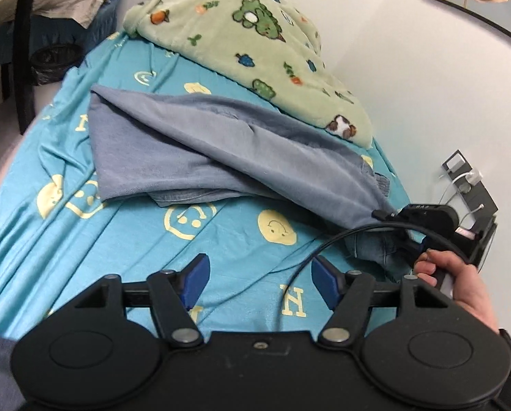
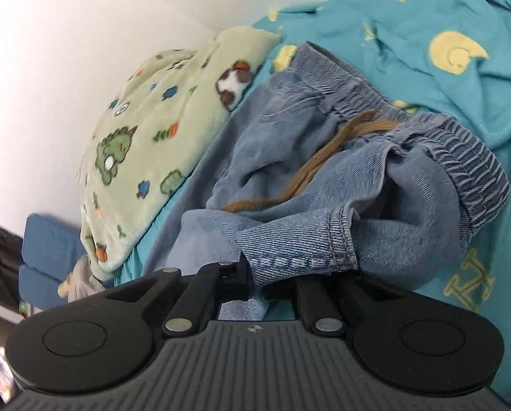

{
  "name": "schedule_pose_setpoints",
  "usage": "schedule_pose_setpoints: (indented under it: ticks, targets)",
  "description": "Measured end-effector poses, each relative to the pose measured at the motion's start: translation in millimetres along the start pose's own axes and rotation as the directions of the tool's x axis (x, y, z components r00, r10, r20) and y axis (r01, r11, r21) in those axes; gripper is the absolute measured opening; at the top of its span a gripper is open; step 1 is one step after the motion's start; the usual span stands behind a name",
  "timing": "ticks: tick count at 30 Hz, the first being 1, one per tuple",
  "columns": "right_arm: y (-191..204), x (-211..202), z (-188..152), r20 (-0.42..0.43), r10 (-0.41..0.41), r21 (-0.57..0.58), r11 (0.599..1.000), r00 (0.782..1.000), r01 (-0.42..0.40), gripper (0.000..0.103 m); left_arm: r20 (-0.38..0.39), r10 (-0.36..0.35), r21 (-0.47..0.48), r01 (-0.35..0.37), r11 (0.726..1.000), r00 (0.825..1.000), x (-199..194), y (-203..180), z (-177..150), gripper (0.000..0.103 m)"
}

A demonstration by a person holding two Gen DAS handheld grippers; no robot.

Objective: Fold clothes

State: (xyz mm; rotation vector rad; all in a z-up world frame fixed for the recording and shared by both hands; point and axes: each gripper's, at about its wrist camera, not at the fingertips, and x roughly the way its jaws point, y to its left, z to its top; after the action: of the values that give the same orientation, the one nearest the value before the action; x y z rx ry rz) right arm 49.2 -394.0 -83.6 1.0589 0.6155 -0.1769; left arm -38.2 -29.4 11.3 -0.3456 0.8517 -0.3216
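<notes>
Light blue denim trousers lie across the teal smiley-print bed sheet. One part of them is drawn up to the right, where my right gripper pinches its end, a hand holding the tool. In the right wrist view the right gripper is shut on a stitched denim hem; beyond it lie the elastic waistband and a brown drawstring. My left gripper hovers above the sheet near the bed's front, open, nothing between its blue pads.
A green fleece blanket with cartoon prints is heaped at the far end of the bed against the white wall. A charger and cables hang on the wall at right. A dark chair leg and a second bed stand at far left.
</notes>
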Motion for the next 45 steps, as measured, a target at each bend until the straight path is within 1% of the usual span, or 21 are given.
schedule_pose_setpoints:
  ticks: [2,5,8,13,16,19,23,24,26,29,31,32,33,35,36,37,39,41,42,43,45]
  targets:
    - [-3.3,4.3,2.2,-0.012,0.002,0.03,1.0,1.0,-0.001,0.003,-0.005,0.002,0.004,-0.002,1.0,1.0,-9.0,-6.4,-1.3,0.063]
    - [0.5,6.5,1.2,-0.016,-0.028,-0.016,0.999,0.999,0.028,0.003,0.006,0.017,0.019,-0.017,1.0,1.0,-19.8,-13.6,-1.9,0.063]
    - [-4.7,-2.2,3.2,-0.017,-0.025,0.0,1.0,1.0,0.025,0.003,0.011,0.038,-0.005,-0.038,0.999,0.999,-17.7,-13.4,1.5,0.063]
    - [-11.3,-27.1,10.6,0.055,-0.031,0.019,0.999,0.998,0.03,0.002,-0.002,0.017,-0.141,-0.017,0.99,1.0,3.8,11.6,26.1,0.063]
    - [-16.7,-35.8,13.2,0.09,-0.032,0.052,0.998,0.995,0.027,0.001,-0.006,0.027,-0.241,-0.028,0.97,1.0,26.1,37.3,49.0,0.062]
    - [-19.0,-33.8,12.6,0.085,-0.038,0.068,0.997,0.996,0.032,0.001,-0.015,0.03,-0.348,-0.033,0.937,0.999,49.7,64.7,72.9,0.061]
    - [-20.1,-30.3,11.6,0.081,-0.049,0.077,0.996,0.996,0.042,0.001,-0.019,0.075,-0.43,-0.076,0.9,0.997,78.8,96.2,104.3,0.061]
    - [-19.7,-29.8,11.8,0.083,-0.052,0.072,0.996,0.995,0.046,0.001,-0.023,0.101,-0.439,-0.101,0.893,0.995,86.4,102.2,113.2,0.06]
    - [-19.9,-28.1,10.8,0.085,-0.058,0.067,0.996,0.995,0.053,0.002,-0.028,0.157,-0.443,-0.153,0.883,0.987,100.6,112.1,130.4,0.06]
    - [-20.9,-24.3,9.2,0.088,-0.073,0.056,0.996,0.993,0.068,0.002,-0.032,0.248,-0.415,-0.238,0.878,0.968,121.1,121.6,157.2,0.059]
    - [-21.2,-21.5,8.1,0.089,-0.081,0.049,0.996,0.993,0.077,0.002,-0.035,0.295,-0.418,-0.282,0.863,0.955,132.7,128.8,171.7,0.058]
    - [-21.0,-20.1,7.6,0.091,-0.085,0.043,0.996,0.992,0.081,0.002,-0.039,0.308,-0.408,-0.297,0.863,0.951,139.1,131.5,179.4,0.057]
    - [-20.8,-18.8,7.2,0.094,-0.089,0.037,0.996,0.992,0.085,0.002,-0.043,0.341,-0.377,-0.331,0.865,0.939,146.7,132.2,187.7,0.054]
    - [-20.9,-15.6,6.7,0.098,-0.096,0.029,0.995,0.991,0.093,0.002,-0.039,0.432,-0.322,-0.42,0.848,0.901,158.3,133.6,199.0,0.049]
    - [-21.4,-14.0,6.6,0.097,-0.098,0.03,0.995,0.99,0.096,0.002,-0.047,0.457,-0.311,-0.448,0.838,0.888,164.0,136.8,203.7,0.044]
    - [-21.9,-12.4,6.5,0.096,-0.101,0.031,0.995,0.99,0.098,0.002,-0.06,0.468,-0.306,-0.462,0.832,0.882,169.2,140.7,206.5,0.04]
    - [-22.5,-9.5,6.1,0.095,-0.105,0.027,0.994,0.99,0.103,0.002,-0.08,0.488,-0.297,-0.488,0.82,0.869,178.6,148.0,210.9,0.038]
    - [-22.3,-6.7,5.2,0.095,-0.107,0.016,0.994,0.99,0.106,0.002,-0.08,0.507,-0.283,-0.507,0.814,0.859,185.9,151.9,214.6,0.028]
    - [-22.1,-5.6,4.7,0.096,-0.109,0.009,0.994,0.989,0.108,0.002,-0.077,0.519,-0.271,-0.519,0.811,0.851,188.2,153.1,215.9,0.013]
    - [-21.9,-4.4,4.2,0.097,-0.11,0.003,0.994,0.989,0.111,0.002,-0.071,0.527,-0.268,-0.525,0.808,0.847,187.5,153.6,215.5,0.004]
    - [-21.7,-2.0,3.5,0.094,-0.114,-0.007,0.993,0.989,0.115,0.002,-0.052,0.534,-0.273,-0.526,0.805,0.844,181.9,153.5,212.6,0.001]
